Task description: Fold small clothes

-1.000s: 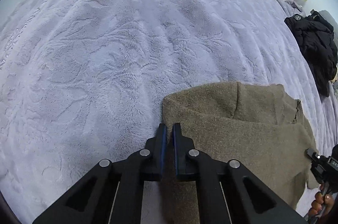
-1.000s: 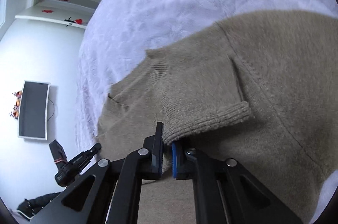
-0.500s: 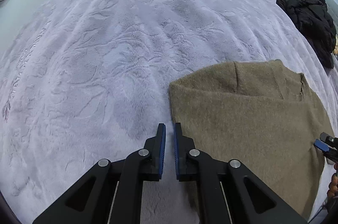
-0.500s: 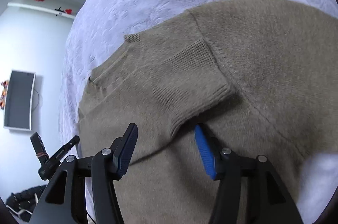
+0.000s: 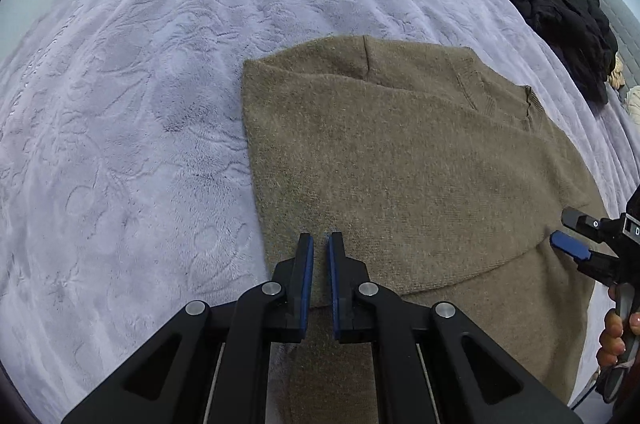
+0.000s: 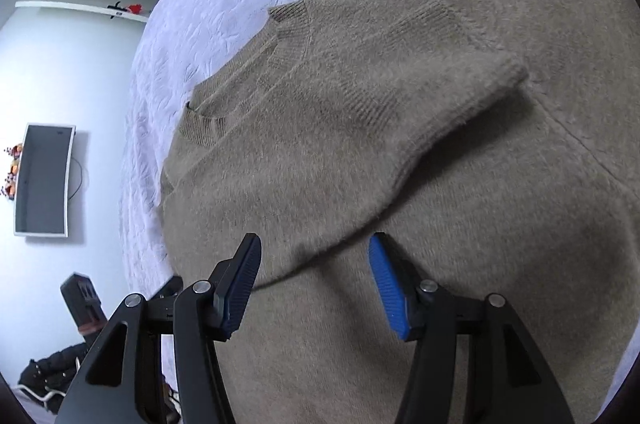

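One olive-brown knit sweater lies flat on a lilac embossed plush blanket, partly folded, with its left edge straight. One sleeve is folded diagonally across the body, its ribbed cuff resting on the fabric. The ribbed V-neck collar faces up, toward the blanket's far side.

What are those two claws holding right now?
Nothing. The right gripper stands open above the sweater; the left gripper is shut, with nothing between its fingers.
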Available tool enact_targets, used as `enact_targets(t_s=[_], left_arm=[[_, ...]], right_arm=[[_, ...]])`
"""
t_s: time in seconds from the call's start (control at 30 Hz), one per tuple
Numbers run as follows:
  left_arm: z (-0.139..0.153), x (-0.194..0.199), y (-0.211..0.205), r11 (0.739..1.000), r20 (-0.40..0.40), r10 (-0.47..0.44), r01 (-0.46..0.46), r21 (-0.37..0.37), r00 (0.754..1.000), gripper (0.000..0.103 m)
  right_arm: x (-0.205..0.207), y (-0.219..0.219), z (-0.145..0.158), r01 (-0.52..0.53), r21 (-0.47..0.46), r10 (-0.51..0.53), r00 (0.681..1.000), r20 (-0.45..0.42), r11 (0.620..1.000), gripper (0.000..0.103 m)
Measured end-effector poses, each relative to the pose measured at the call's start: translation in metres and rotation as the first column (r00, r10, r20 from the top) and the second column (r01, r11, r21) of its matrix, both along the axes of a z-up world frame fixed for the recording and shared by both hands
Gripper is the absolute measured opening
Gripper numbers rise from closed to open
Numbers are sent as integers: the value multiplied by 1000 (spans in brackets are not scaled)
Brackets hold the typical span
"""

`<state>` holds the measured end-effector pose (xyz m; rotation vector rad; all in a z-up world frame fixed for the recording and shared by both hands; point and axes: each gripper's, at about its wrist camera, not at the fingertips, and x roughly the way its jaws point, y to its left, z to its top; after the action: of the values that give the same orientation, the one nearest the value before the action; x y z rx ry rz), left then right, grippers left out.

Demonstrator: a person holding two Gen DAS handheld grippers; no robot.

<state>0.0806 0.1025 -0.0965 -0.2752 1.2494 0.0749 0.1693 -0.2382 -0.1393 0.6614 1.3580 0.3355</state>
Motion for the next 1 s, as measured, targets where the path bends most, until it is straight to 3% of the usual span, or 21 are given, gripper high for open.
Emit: enact_targets(t_s=[0.23, 0.27, 0.3, 0.33, 0.47, 0.57, 0.63, 0.77, 0.9, 1.0], left_arm=[[1, 6, -1, 1000, 5, 11, -11, -11, 1000, 8], [-2, 8, -2, 1000, -2, 14, -14, -5, 1000, 8], [-3, 7, -1, 1000, -6, 20, -20, 0, 1000, 8], [-3, 7, -2, 1000, -3, 26, -26, 1, 1000, 8], [-3, 4, -3, 999, 6, 29, -29, 21, 1000, 8], [-5, 3, -3, 999, -4, 37, -37, 27, 999, 8], [-4, 3, -2, 999, -7, 50, -50, 19, 999, 8], [0, 2, -2, 998, -6, 62, -62, 16, 998, 8], [3, -4, -2, 998, -14, 65, -65, 22, 998, 8], [4, -9, -3, 997, -39, 71, -71, 10, 997, 8]], right_arm=[[12, -36, 5, 196, -25, -195, 981, 7, 980, 60], [15, -46, 1, 244, 2, -244, 970, -13, 970, 50], [18, -51, 0, 266, 16, -266, 964, -21, 964, 18], [22, -55, 1, 275, 26, -274, 961, -21, 961, 8], [24, -45, 20, 158, -23, -156, 984, 86, 987, 8], [19, -50, 2, 157, -117, -155, 988, 27, 981, 9], [12, -57, -11, 181, -133, -184, 983, -12, 974, 12], [9, -50, 0, 134, -194, -135, 991, 9, 972, 25], [0, -40, 15, 64, -217, -61, 998, 20, 974, 53], [-14, -32, 23, 13, -223, -9, 1000, 20, 975, 53]])
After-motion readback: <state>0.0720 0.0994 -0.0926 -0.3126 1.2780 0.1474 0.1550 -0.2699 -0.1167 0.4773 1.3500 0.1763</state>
